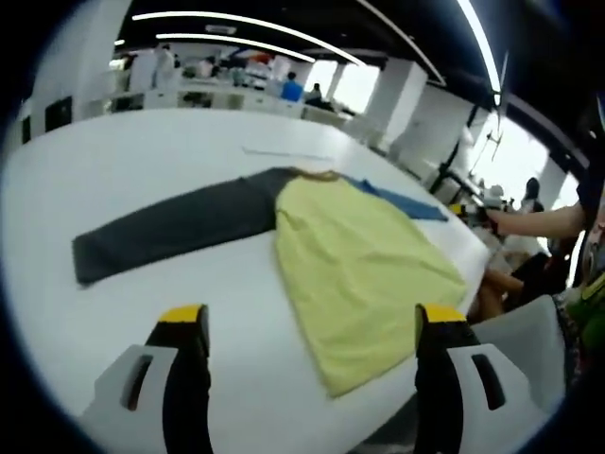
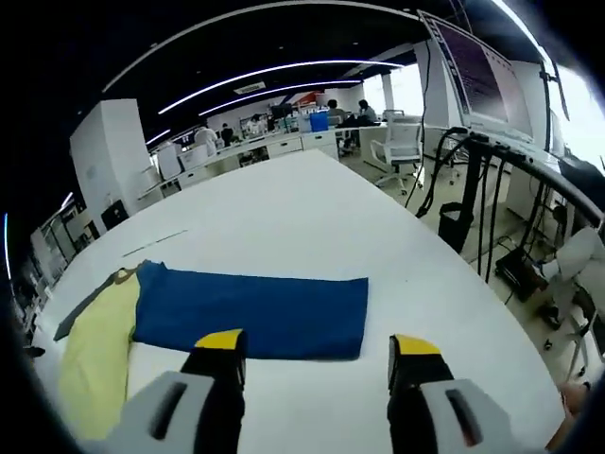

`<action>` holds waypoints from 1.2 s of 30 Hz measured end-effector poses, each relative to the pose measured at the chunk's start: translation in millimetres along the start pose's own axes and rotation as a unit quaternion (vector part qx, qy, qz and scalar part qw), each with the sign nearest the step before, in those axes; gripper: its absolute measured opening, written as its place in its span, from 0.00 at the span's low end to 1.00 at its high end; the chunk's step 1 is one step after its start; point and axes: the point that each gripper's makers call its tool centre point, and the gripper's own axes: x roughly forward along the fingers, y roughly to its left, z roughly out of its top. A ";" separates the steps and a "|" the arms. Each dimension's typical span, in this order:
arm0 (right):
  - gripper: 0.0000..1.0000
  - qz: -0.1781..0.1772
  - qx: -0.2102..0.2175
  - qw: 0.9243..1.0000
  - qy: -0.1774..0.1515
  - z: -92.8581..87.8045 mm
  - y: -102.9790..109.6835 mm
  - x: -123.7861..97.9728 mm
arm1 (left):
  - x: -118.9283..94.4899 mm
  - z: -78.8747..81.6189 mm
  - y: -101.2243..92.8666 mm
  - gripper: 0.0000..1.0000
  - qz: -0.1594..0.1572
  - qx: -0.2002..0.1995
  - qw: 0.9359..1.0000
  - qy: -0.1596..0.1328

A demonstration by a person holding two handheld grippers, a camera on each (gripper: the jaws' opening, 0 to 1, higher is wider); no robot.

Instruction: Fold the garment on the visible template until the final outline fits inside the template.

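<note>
With both grippers, left (image 1: 312, 326) and right (image 2: 317, 352), wide open and empty, the long-sleeved shirt (image 1: 364, 260) lies spread flat on the white table (image 1: 142, 161), and we risk bunching its blue sleeve (image 2: 255, 312) by pinching only one layer.

A long-sleeved cloth garment with a yellow body, one dark grey sleeve and one blue sleeve (image 1: 359, 255) lies flat on the white table (image 1: 142, 161), its hem at the near table edge. The grey sleeve (image 1: 175, 227) and the blue sleeve (image 2: 255, 312) stretch out to opposite sides across the table.
</note>
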 end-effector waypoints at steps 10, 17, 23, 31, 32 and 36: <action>0.44 -0.020 0.030 0.999 0.017 -10.3 -11.8 7.4 | -9.4 -10.6 8.9 0.85 0.018 -0.022 1.000 0.004; 0.32 -0.011 0.050 0.998 0.024 -14.3 -33.8 36.6 | -10.6 -6.0 11.7 0.84 0.023 -0.017 1.000 0.004; 0.23 -0.019 0.057 0.998 0.022 -17.0 -49.9 51.1 | -11.3 -6.0 11.4 0.83 0.026 -0.017 1.000 0.005; 0.01 -0.035 0.067 0.997 0.017 -16.5 -61.5 55.0 | -12.5 -11.9 10.9 0.81 0.029 -0.022 0.999 0.009; 0.00 -0.035 0.066 0.997 0.020 -17.9 -60.0 53.0 | -12.4 -12.1 11.1 0.81 0.029 -0.022 0.999 0.010; 0.00 -0.034 0.066 0.997 0.018 -16.3 -57.4 48.8 | -10.6 -11.9 11.5 0.80 0.030 -0.023 0.999 0.009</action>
